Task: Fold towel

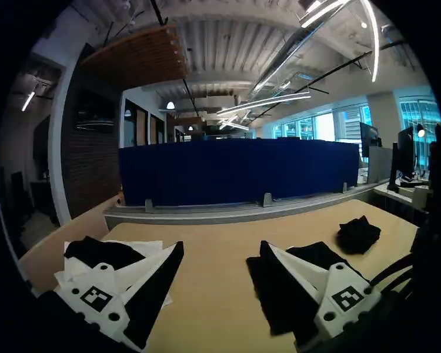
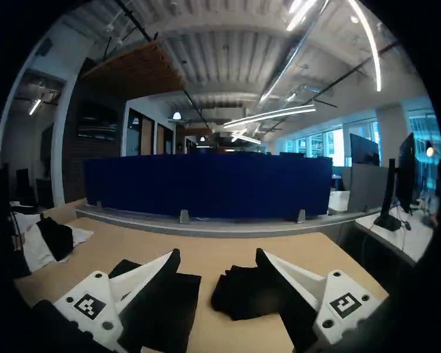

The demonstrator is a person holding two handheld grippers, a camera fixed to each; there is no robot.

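On the bench ahead of my left gripper the wood is bare, and I read the jaws as spread wide with nothing held. Under its left finger lies a pile of white cloths with a black one on top. Under and behind its right finger a flat towel lies spread out, black. Farther right and apart from it sits a crumpled towel, also black. A blue screen stands across the far edge of the bench.

In the right gripper view, the pile is well off to the left, near the bench edge. My right gripper is likewise parted wide and carries nothing. The flat towel lies under its left finger. The crumpled towel sits in the gap, close against the right finger and partly hidden by it. I cannot tell whether they touch. The two towels lie just beside each other with a strip of wood between. To the far right a monitor stands on another desk.
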